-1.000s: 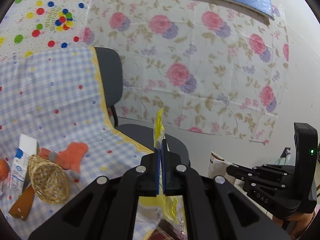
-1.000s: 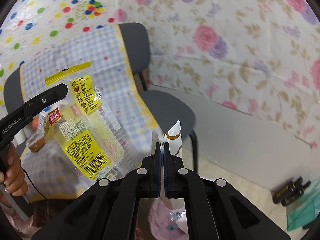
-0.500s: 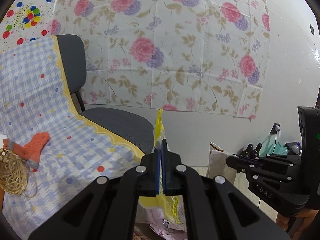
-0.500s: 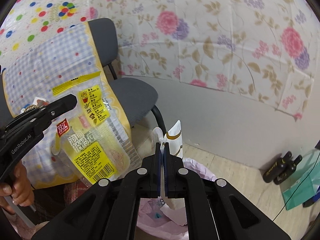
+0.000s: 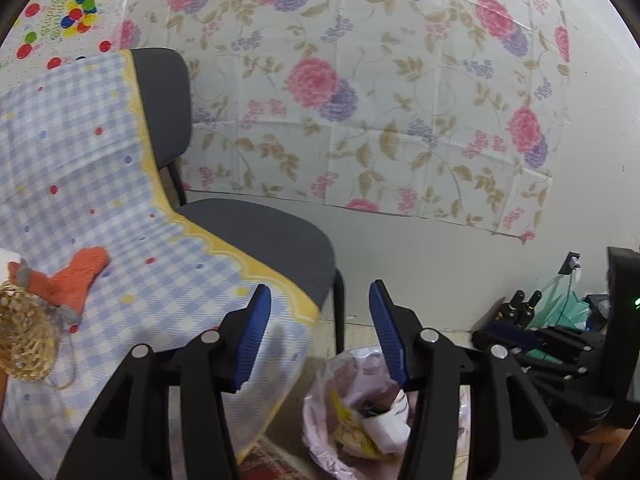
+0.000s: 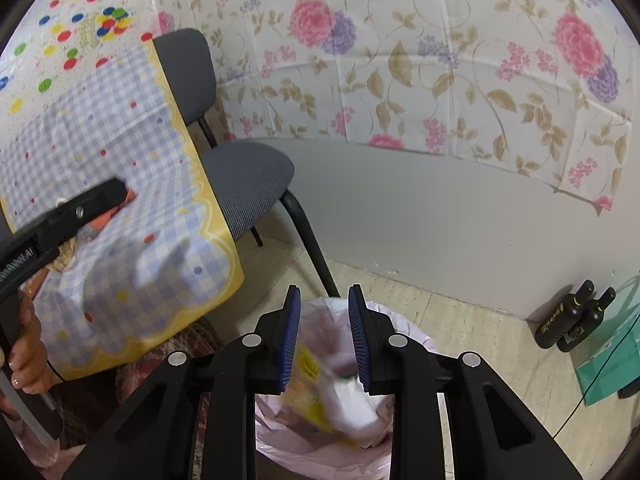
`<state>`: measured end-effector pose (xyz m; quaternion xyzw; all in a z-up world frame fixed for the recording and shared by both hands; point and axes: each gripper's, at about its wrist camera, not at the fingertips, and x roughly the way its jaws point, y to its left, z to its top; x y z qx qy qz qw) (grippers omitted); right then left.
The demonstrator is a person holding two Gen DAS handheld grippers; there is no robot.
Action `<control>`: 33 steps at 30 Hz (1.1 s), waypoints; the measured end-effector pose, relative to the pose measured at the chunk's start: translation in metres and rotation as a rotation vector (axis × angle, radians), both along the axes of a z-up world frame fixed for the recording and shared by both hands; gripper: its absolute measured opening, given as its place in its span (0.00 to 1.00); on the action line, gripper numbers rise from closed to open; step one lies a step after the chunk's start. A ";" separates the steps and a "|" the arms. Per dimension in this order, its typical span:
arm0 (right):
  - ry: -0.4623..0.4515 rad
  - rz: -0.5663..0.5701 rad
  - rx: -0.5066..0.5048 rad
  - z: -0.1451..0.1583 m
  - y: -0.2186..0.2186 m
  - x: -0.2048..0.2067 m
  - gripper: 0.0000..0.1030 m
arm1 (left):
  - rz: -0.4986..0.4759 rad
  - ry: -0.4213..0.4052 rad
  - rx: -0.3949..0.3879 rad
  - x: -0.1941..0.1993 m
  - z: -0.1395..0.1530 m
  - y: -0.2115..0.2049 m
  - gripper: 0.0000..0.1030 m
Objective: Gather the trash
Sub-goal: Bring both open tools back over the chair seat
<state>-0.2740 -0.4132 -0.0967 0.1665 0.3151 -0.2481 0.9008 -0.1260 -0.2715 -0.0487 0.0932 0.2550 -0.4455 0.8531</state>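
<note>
Trash (image 6: 316,396) lies in the pink-lined bin (image 6: 408,336) on the floor, off the table's (image 5: 120,184) corner. Both the left hand-held gripper (image 5: 320,336) and right hand-held gripper (image 6: 322,336) are opening, nothing between them. Light wrappers could catch the bag's rim and spill onto the floor.

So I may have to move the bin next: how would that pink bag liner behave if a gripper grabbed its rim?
The pink bag liner looks thin and crinkled, so it would probably be floppy and bunch up. It seems light, holding only a yellow wrapper and paper scraps, and might slip or tear if pulled hard.
</note>
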 end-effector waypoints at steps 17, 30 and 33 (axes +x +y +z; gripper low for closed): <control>-0.107 0.279 -0.020 0.058 0.068 0.064 0.26 | 0.326 -0.011 0.041 0.030 0.026 0.139 0.58; -0.126 0.554 -0.037 0.076 0.145 0.140 0.26 | 0.595 -0.026 0.046 0.054 0.042 0.241 0.60; -0.126 0.603 -0.045 0.080 0.160 0.156 0.26 | 0.641 -0.025 0.049 0.061 0.042 0.259 0.60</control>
